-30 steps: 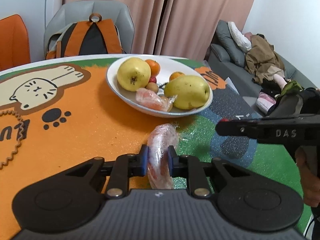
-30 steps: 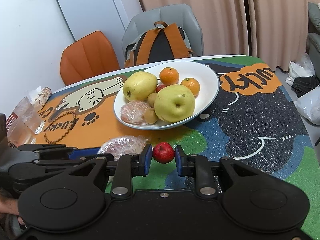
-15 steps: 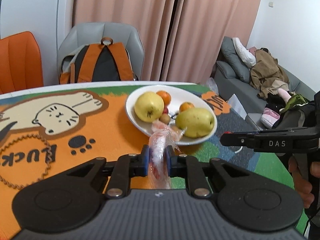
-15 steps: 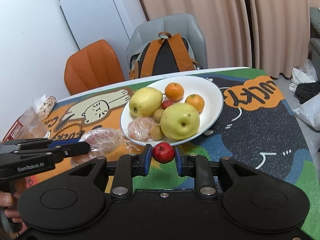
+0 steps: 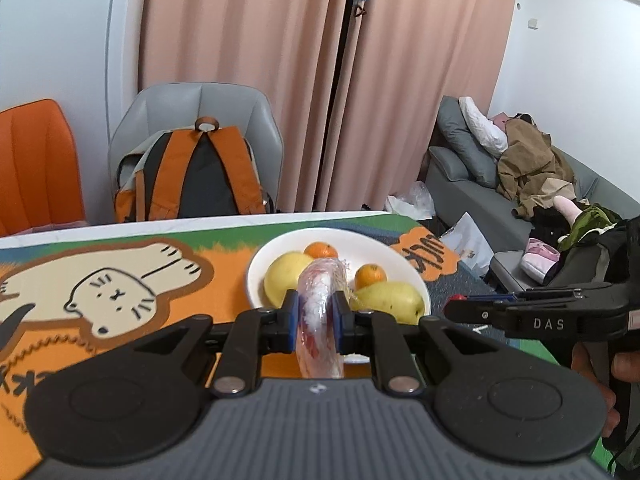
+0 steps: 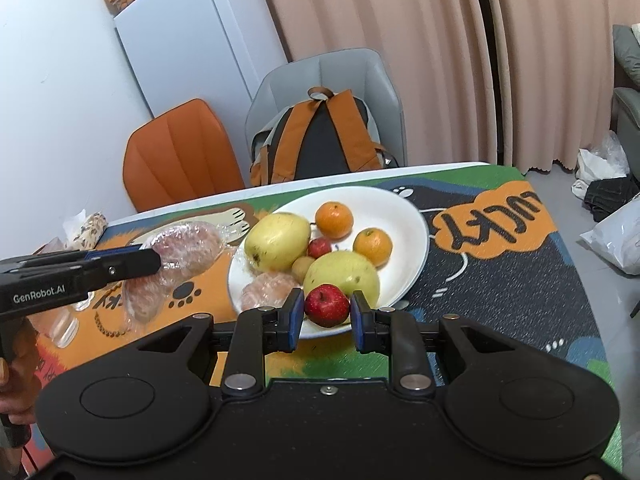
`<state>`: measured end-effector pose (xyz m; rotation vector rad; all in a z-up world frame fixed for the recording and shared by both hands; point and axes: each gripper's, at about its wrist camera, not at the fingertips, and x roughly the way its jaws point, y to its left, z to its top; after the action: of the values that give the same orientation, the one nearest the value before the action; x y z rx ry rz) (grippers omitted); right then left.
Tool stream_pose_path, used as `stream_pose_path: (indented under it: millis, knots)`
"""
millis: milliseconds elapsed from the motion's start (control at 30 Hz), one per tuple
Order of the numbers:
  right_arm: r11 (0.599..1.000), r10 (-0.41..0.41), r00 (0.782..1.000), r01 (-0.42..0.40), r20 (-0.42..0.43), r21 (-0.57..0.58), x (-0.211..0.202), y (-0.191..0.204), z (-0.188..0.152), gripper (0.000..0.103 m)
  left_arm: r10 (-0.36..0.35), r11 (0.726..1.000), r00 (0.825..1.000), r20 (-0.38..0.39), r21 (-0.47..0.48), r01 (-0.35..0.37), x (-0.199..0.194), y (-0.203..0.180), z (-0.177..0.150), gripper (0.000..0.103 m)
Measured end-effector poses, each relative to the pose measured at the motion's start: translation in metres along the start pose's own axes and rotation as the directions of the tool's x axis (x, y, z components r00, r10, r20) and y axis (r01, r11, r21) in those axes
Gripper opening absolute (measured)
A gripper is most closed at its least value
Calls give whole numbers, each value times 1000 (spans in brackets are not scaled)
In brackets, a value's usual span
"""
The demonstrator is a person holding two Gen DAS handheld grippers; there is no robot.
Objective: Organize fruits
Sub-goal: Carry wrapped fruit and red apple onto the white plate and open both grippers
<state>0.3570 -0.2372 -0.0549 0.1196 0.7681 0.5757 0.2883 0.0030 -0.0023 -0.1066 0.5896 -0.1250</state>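
Observation:
My left gripper (image 5: 316, 316) is shut on a plastic-wrapped fruit (image 5: 320, 312) and holds it in the air just short of the white bowl (image 5: 400, 256). From the right wrist view the same wrapped fruit (image 6: 188, 244) hangs left of the bowl (image 6: 416, 240). My right gripper (image 6: 326, 316) is shut on a small red apple (image 6: 326, 305), held above the bowl's near rim. The bowl holds two yellow pears (image 6: 276, 242), two oranges (image 6: 334, 219), another wrapped fruit (image 6: 266, 294) and small fruits.
The table wears a cartoon cat mat (image 5: 120, 288). A grey chair with an orange backpack (image 6: 320, 140) and an orange chair (image 6: 180, 152) stand behind it. Wrapped items and a clear container (image 6: 60, 324) lie at the table's left. A sofa (image 5: 500, 184) is at right.
Both grippers have risen and moved toward the bowl. The wrapped fruit left the table with my left gripper. The red apple is now over the bowl's near rim.

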Motion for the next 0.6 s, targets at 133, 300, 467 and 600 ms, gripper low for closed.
stream_pose_path:
  millis: [133,300,467,600]
  knots:
    - [1000,-8,1000,8,2,1,3,-6,7,24,-8,1000,1000,-7,14,8,15,-5,9,15]
    - [1000,-16,1000,16,3,8,10,-17,18,24,-18,1000,1000,-14,24,19,36,-7,21,15]
    - [1000,-23,1000,23,-4,18,21,-28,26,24,-27,999,999,-23,35,28,56,-10,27,15]
    - [999,-21,1000,22,-16,24,32,-35,31,24,-43,998,999,-31,42,44,74,-14,33,15]
